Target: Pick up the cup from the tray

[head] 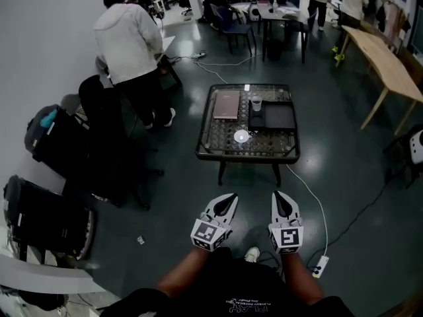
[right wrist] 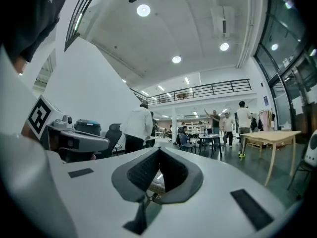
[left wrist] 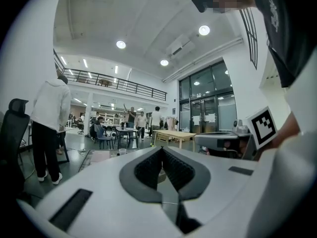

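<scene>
A clear cup (head: pixel 256 103) stands upright at the far left end of a black tray (head: pixel 281 117) on a low glass table (head: pixel 213 146). In the left gripper view the cup (left wrist: pixel 123 151) shows small and far off. Both grippers hang close to my body, well short of the table. My left gripper (head: pixel 230 196) is shut, its tips (left wrist: pixel 161 149) meeting with nothing between them. My right gripper (head: pixel 277 194) is shut too, and its jaws (right wrist: pixel 159 150) are empty.
On the table lie a pinkish book (head: pixel 227 104) and a small white disc (head: pixel 242 136). A person in a white hoodie (head: pixel 129 38) stands at the back left beside a black chair (head: pixel 102 131). A power strip (head: pixel 320 266) and cable lie on the floor at the right. A wooden table (head: pixel 390 65) stands far right.
</scene>
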Demonstrator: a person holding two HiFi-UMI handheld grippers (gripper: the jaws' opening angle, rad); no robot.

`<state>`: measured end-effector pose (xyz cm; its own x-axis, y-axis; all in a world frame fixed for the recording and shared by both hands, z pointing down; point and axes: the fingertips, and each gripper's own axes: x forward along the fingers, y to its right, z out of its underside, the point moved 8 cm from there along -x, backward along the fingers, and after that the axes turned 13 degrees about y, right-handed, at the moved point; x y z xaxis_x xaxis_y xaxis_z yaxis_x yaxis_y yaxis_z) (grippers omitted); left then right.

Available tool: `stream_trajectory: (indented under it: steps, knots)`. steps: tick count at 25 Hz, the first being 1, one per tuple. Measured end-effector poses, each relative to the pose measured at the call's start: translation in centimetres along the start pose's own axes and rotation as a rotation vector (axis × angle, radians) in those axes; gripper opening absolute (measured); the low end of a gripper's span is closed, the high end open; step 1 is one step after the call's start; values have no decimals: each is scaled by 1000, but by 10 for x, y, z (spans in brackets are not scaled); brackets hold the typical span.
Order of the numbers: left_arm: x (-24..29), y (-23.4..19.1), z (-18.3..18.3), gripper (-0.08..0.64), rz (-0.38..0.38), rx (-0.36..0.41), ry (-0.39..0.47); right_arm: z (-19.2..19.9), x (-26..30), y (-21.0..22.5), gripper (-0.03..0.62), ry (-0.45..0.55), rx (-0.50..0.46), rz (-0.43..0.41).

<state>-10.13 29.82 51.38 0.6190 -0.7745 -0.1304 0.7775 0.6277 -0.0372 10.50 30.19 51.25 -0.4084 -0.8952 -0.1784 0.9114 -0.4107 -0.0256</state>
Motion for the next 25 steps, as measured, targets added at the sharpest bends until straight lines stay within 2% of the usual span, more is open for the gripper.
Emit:
stream_trajectory:
  steps: [13,25]
  knots:
    - [29,-9,8,9,9,-17,4,11,20,19,9,5,4,-7]
    - [84,-74,14,9,26,-35,14,30,96,36,9,-24,-15,-7]
